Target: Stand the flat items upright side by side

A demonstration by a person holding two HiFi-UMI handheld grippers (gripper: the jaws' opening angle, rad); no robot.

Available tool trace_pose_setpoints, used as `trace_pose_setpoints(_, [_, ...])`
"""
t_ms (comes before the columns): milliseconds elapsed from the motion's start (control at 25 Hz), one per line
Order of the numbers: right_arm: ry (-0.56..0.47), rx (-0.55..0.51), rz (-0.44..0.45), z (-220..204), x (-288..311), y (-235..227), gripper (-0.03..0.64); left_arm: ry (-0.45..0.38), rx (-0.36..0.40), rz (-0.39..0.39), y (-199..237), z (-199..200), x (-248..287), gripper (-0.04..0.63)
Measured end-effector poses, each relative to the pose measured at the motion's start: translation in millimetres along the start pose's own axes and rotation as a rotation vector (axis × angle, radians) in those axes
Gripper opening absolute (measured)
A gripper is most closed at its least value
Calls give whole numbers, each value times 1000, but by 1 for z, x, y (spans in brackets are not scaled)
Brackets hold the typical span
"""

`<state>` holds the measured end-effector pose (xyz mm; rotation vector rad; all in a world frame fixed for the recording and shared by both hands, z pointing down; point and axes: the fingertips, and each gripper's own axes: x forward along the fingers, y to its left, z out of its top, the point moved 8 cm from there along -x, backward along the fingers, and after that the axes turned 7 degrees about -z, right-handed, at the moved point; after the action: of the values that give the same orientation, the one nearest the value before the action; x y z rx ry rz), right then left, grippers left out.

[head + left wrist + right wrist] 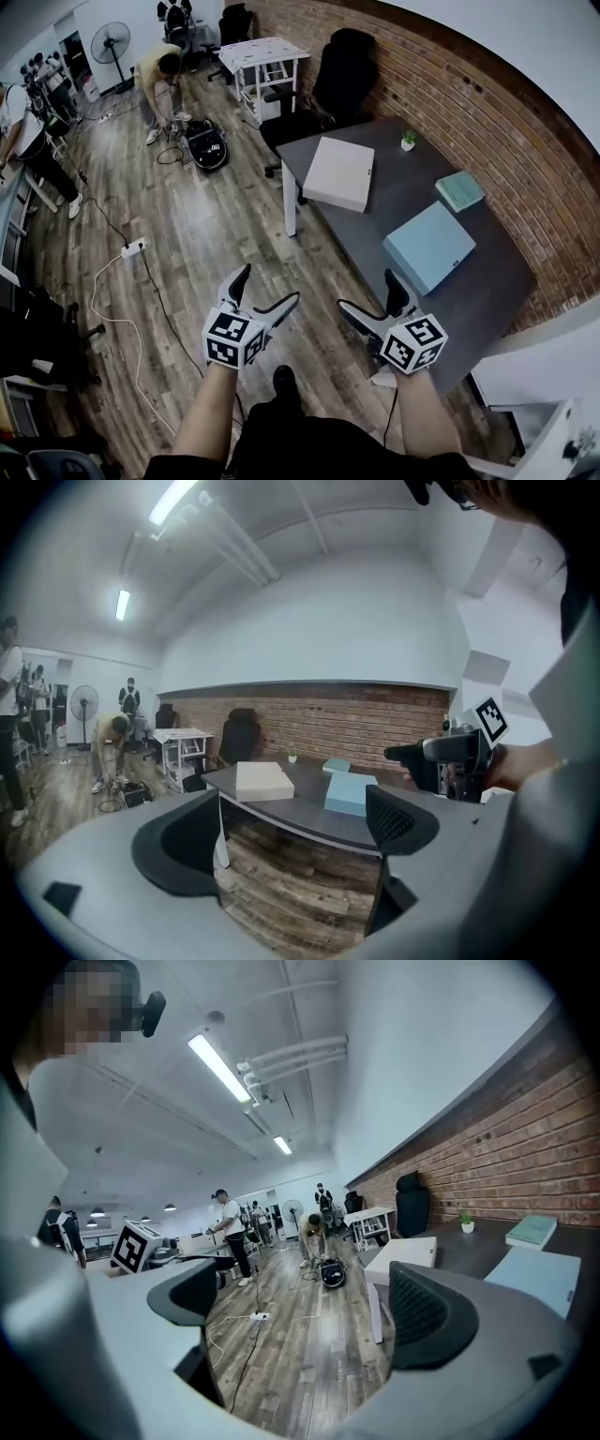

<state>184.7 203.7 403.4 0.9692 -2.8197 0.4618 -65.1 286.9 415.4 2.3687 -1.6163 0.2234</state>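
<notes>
Three flat items lie on the dark grey table (403,192): a white box (339,172), a light blue box (428,246) and a teal book (459,190). All lie flat and apart from one another. My left gripper (270,284) hangs open over the wooden floor, left of the table's near end. My right gripper (366,291) is open too, just short of the table edge near the blue box. Neither holds anything. The left gripper view shows the white box (263,780) and the blue box (350,791) beyond the open left gripper (291,832). In its own view the right gripper (309,1312) points over the floor.
A small potted plant (408,141) stands at the table's far edge by the brick wall. A black office chair (333,80) and a white desk (262,56) stand behind the table. A power strip (133,248) and its cables lie on the floor. People stand and bend at the far left.
</notes>
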Motion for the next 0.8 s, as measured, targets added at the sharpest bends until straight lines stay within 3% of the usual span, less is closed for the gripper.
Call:
trace_pose_setpoints(400, [32,-6,12,28,126,1,577,-2,-16,-1,116,22,33,485])
trace_pose_setpoints(800, [23,-20,-1,51,188,-13,577,-24,-21,-11,169,43,66,485])
